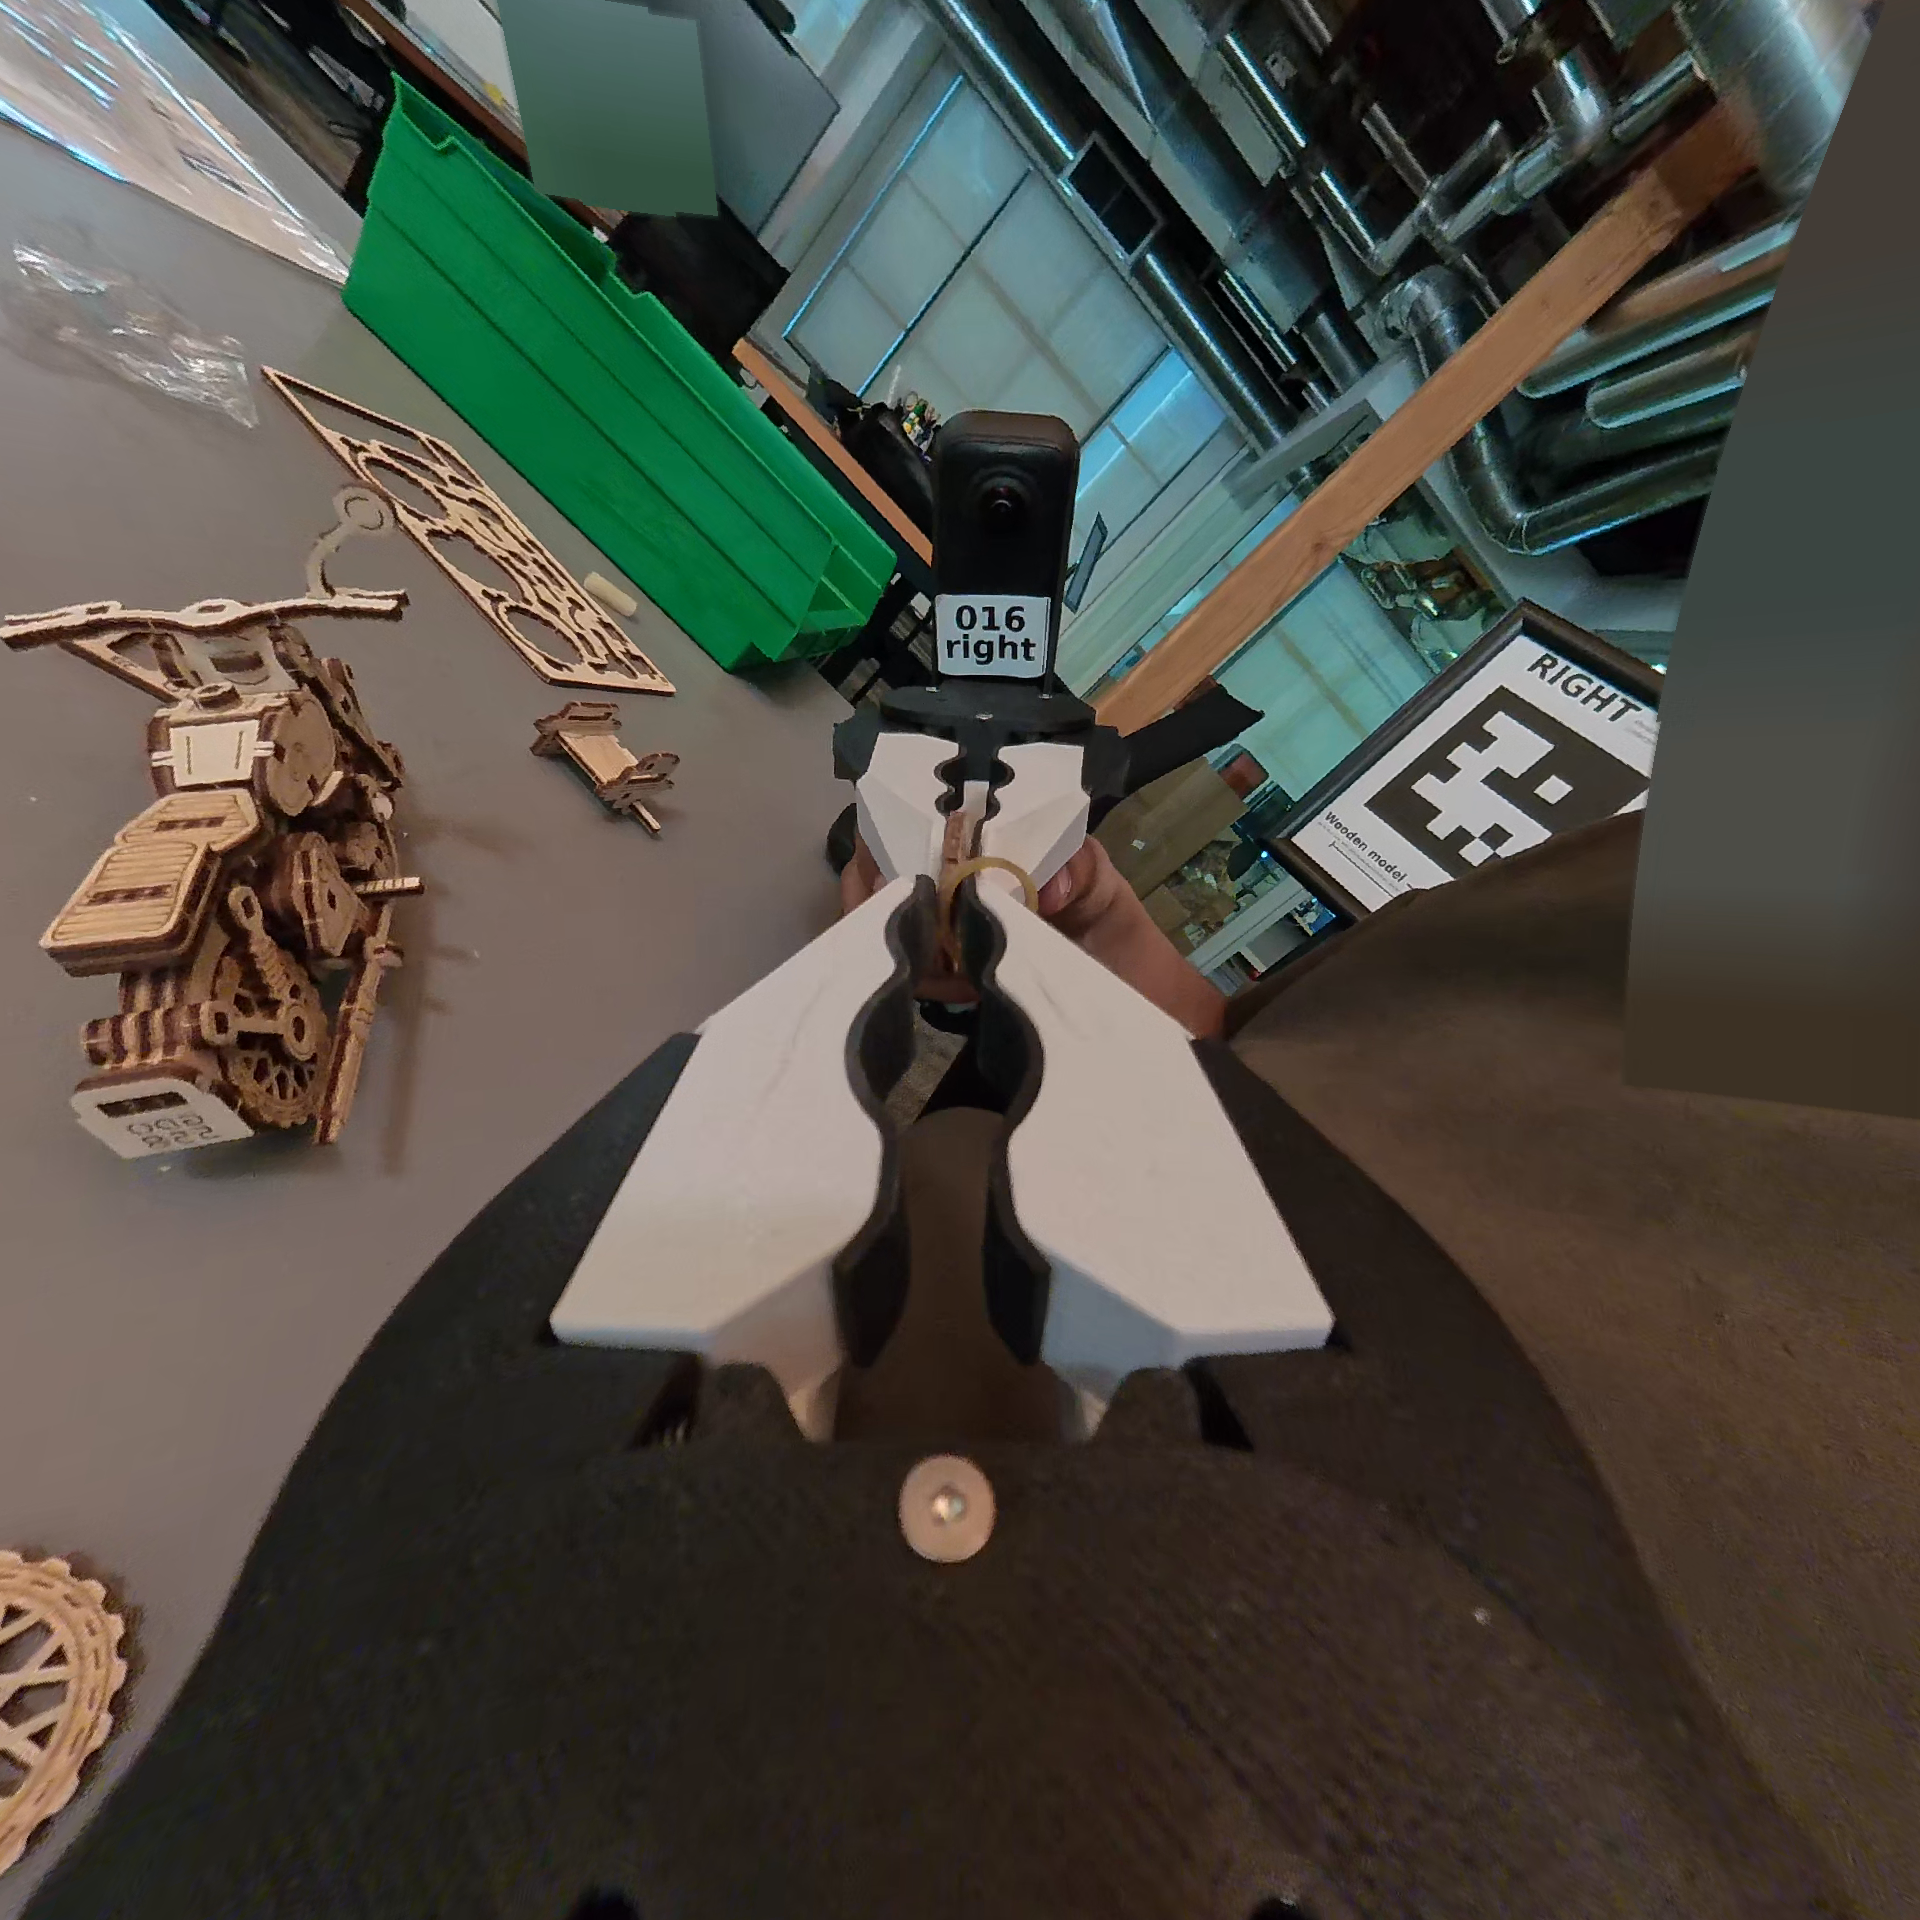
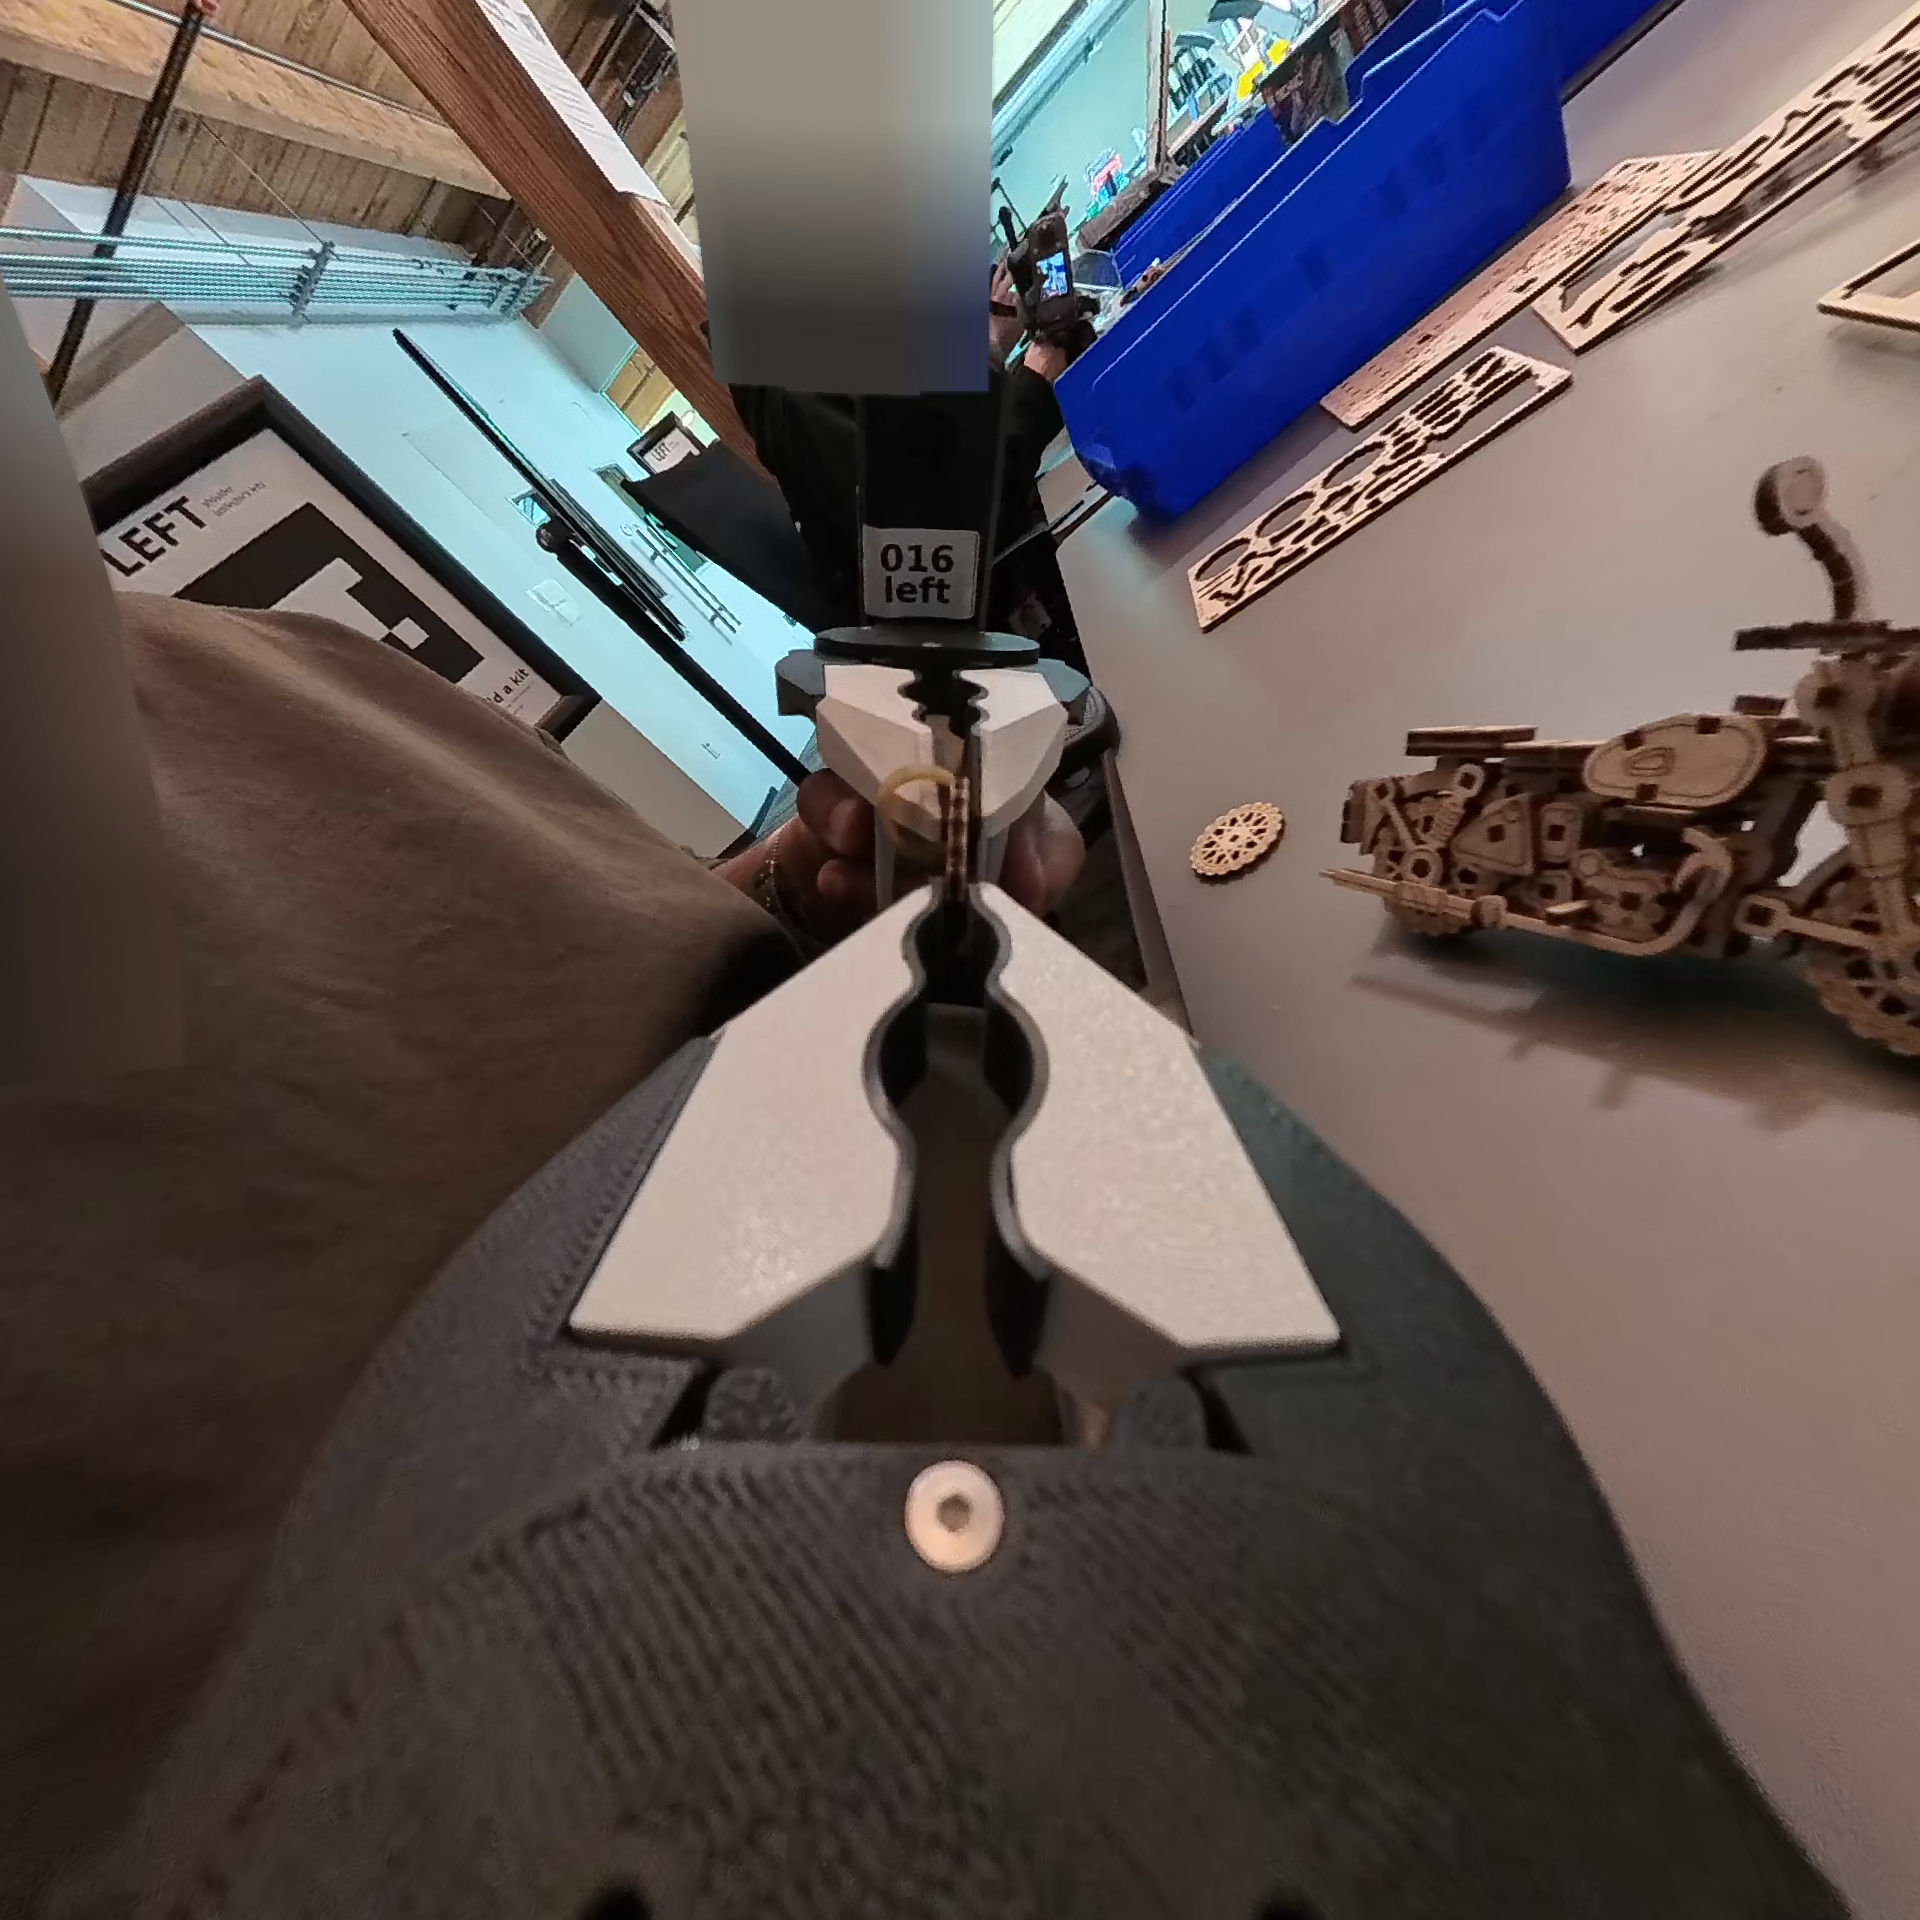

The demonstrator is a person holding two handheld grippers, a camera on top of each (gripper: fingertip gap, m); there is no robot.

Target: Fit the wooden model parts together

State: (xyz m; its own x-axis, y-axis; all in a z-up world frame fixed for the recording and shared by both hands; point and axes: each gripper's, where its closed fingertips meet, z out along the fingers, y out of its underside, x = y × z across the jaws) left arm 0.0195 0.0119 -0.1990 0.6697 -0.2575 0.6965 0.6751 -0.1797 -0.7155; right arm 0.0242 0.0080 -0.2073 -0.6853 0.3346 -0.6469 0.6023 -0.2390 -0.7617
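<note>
Wooden part: a thin laser-cut plywood piece (image 1: pixel 951 935) with dark scorched edges, held in the air between my two grippers, off the near edge of the grey table (image 1: pixel 582 935); I see it edge-on, so its outline is hidden.
Rubber band: a yellowish loop (image 1: pixel 992 878) hangs at the part, by the tips of the far gripper in each view; I cannot tell what it is hooked on.
Left gripper (image 1: pixel 940 899): jaws drawn almost together, pinching the near end of the part.
Right gripper (image 2: pixel 954 904): jaws likewise nearly closed on the striped edge of the same part, tip to tip with the left one.
Handling: I judge the part very light, stiff across its face but easily snapped at thin tabs; bare wood should not slip much in the pads. The band is stretchy and may spring off.
Where to hold: on the flat faces, close to the joint, never on a narrow tab.
Motorcycle model (image 2: pixel 1621 842): partly built, pale wood with brown edges, gears and frame showing, standing mid-table well apart from my grippers.
Loose gear (image 2: pixel 1236 840): small toothed wheel lying flat between the model and the table's near edge.
Cut-out sheets (image 1: pixel 488 540): spent plywood frames lying toward the far side, beside a green bin (image 1: pixel 613 416); a blue bin (image 2: pixel 1320 281) stands at the far edge.
</note>
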